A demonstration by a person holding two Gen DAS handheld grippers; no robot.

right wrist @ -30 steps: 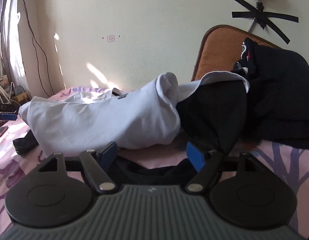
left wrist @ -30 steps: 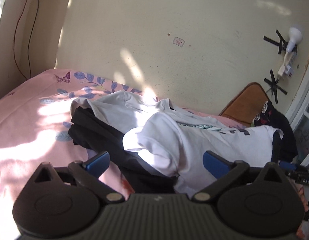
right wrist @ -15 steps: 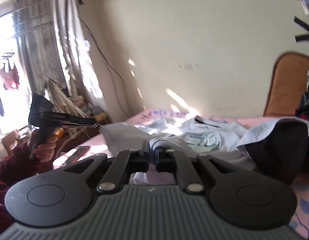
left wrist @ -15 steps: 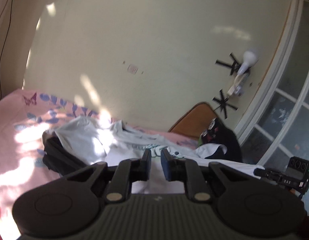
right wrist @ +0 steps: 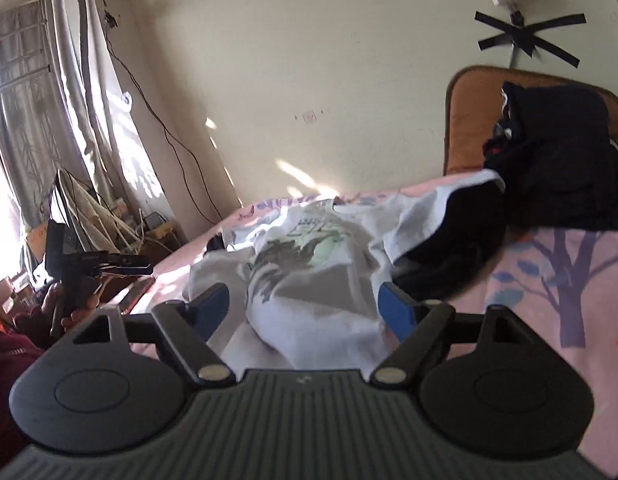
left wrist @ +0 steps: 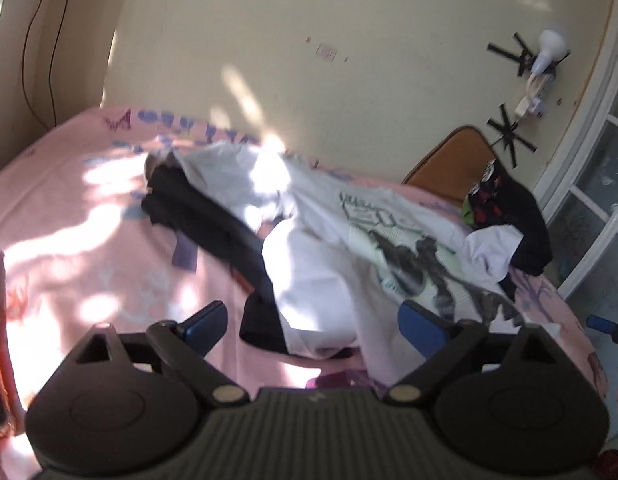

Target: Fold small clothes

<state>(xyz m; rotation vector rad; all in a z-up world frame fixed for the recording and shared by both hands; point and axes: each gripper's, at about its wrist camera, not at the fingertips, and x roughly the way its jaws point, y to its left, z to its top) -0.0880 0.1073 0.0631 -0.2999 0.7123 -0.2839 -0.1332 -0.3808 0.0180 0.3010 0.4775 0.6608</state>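
A bedroom in a home: a bed (left wrist: 89, 240) with a pink, leaf-printed sheet stands against a cream wall (left wrist: 349, 40), clothes (left wrist: 329, 248) strewn across it, grey curtains (right wrist: 69, 100) at a sunlit window, a bulb (left wrist: 551, 46) taped to the wall.

No legible txt; shirt (left wrist: 389, 240) print blurred.

Left gripper (left wrist: 313, 322): black ribbed body, two round discs, blue pads (left wrist: 423, 326), brass-coloured pivot screws. Right gripper (right wrist: 305, 306): same build. The left hand (right wrist: 65, 304) shows a dark red sleeve (right wrist: 13, 346).
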